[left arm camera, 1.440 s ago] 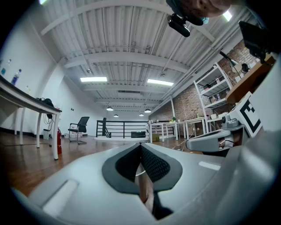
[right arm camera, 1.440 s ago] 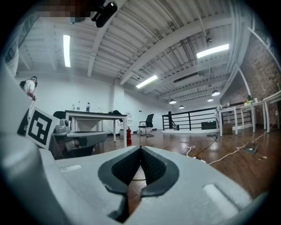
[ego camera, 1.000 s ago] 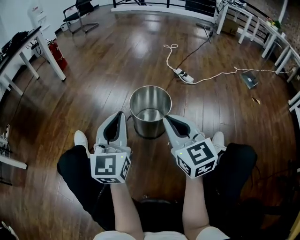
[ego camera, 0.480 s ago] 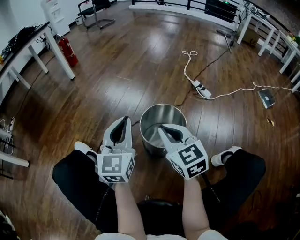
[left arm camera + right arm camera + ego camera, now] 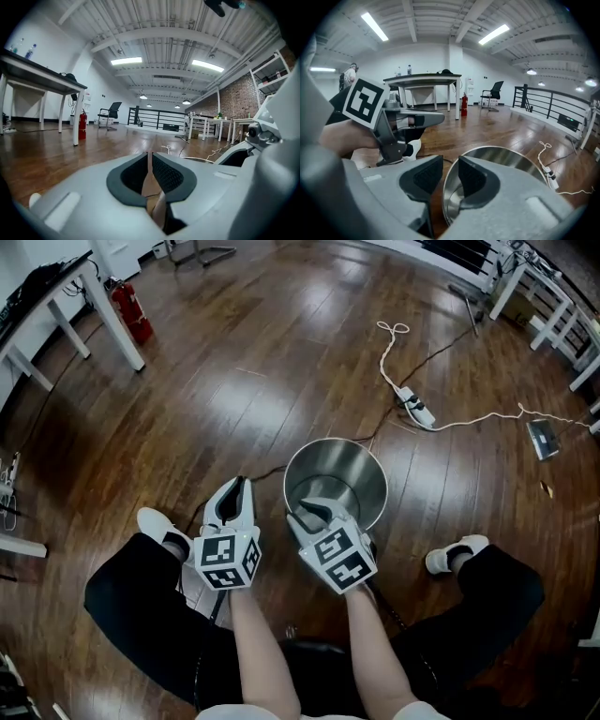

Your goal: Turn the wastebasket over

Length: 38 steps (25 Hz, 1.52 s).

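The steel wastebasket [image 5: 349,472] stands upright on the wood floor with its open mouth up, and fills the right gripper view [image 5: 511,161]. My right gripper [image 5: 302,512] is at its near left rim and its jaws are opening. The rim runs through the gap of the right gripper [image 5: 449,165]: one jaw is inside the basket, the other outside, and the pads are not pressing on it. My left gripper [image 5: 234,487] hangs just left of the basket, apart from it. The jaws of the left gripper [image 5: 150,157] are starting to part, with the tips still together and nothing between them.
The person's legs and white shoes [image 5: 159,524] [image 5: 457,554] flank the basket. A power strip [image 5: 415,407] with a white cable lies on the floor beyond it. A red fire extinguisher [image 5: 127,311] and a white table leg [image 5: 105,307] are at the far left.
Both grippers have dropped lower and closer to the basket. The right gripper's jaws have opened and now straddle the near rim. The left gripper still sits beside the basket.
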Each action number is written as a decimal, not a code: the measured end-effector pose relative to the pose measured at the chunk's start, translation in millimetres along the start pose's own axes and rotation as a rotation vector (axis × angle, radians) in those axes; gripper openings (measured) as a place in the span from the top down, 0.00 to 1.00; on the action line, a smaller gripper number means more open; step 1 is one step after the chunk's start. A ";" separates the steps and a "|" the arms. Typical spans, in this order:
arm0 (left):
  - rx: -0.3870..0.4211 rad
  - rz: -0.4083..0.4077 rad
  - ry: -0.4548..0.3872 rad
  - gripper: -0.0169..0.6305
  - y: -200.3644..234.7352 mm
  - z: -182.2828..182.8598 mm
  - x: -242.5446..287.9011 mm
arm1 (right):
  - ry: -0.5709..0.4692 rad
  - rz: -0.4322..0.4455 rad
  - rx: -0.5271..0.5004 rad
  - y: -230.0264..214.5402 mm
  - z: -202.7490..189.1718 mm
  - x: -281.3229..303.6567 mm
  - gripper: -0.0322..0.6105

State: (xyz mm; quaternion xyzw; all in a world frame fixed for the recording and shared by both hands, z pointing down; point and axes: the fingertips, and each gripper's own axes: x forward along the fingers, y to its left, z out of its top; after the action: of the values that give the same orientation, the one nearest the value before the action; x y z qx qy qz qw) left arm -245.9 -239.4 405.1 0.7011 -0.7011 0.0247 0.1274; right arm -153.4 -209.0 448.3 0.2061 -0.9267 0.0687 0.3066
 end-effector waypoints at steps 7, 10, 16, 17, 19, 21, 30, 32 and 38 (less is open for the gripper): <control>-0.011 0.041 0.062 0.78 17.5 -33.6 -1.5 | 0.104 0.004 -0.017 9.6 -32.6 33.3 0.77; -0.037 0.052 0.102 0.67 21.8 -50.9 -3.1 | 0.127 -0.029 -0.040 5.7 -35.2 37.7 0.77; -0.121 0.084 0.168 0.50 32.0 -81.2 -2.1 | 0.197 -0.043 -0.082 0.4 -39.8 51.2 0.80; -0.131 0.086 0.176 0.49 33.0 -83.7 -1.9 | 0.211 -0.033 -0.077 2.5 -41.4 52.4 0.84; -0.136 0.091 0.187 0.49 34.2 -84.6 -2.6 | 0.224 -0.024 -0.050 4.8 -42.8 50.7 0.86; -0.134 0.102 0.184 0.49 36.5 -80.3 -5.0 | 0.218 -0.015 -0.033 6.1 -41.3 45.6 0.87; -0.171 0.125 0.117 0.49 46.4 -55.0 -11.9 | -0.112 0.015 0.238 -46.4 -1.5 -21.8 0.88; -0.162 0.115 0.113 0.49 42.6 -51.9 -12.7 | -0.206 0.051 0.328 -57.8 1.8 -36.2 0.88; -0.160 0.095 0.105 0.49 36.2 -46.4 -15.0 | -0.403 0.144 0.480 -74.5 -4.8 -58.3 0.87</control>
State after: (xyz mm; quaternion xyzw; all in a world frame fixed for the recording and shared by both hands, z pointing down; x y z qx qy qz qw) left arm -275.3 -214.3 452.0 0.6526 -0.7256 0.0112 0.2181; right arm -76.9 -255.4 417.5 0.2157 -0.9384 0.2645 0.0537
